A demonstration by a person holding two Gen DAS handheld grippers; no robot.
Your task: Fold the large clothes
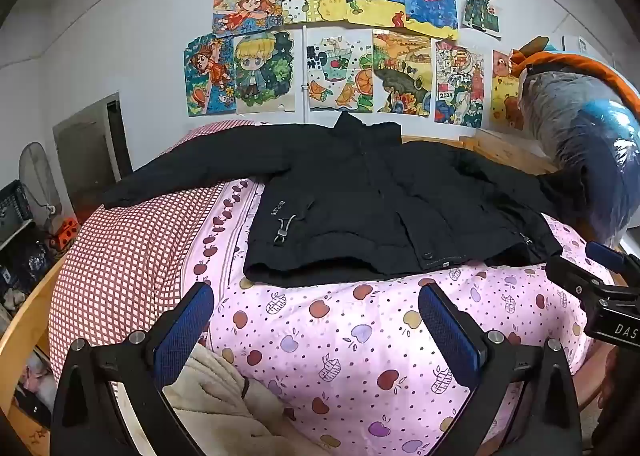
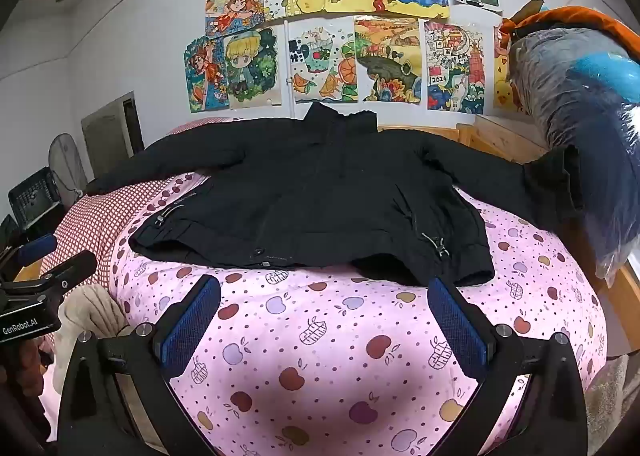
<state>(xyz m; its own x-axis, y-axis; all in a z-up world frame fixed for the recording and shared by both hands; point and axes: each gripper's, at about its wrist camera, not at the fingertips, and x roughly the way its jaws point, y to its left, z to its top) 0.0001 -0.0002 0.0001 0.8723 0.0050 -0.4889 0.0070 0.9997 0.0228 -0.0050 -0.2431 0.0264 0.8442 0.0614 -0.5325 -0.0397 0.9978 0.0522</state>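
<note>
Black-framed left gripper (image 1: 316, 308) & right gripper (image 2: 324, 302), blue-padded jaws, silver screws.

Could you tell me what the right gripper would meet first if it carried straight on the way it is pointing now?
Probably the pink apple-print bedcover, just short of the black jacket's hem; the open right gripper tilts downward, though depth is unclear.

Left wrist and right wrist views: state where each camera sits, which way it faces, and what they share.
Left wrist: rides the left hand-held gripper, looking forward and slightly down at the black jacket spread on the bed; its open blue-padded fingers frame the bottom, right hand-held gripper at the right edge.
Right wrist: rides the right hand-held gripper, facing likewise; the left one shows at its left edge.
Shared: jacket, apple-print sheet, wall drawings.
</note>
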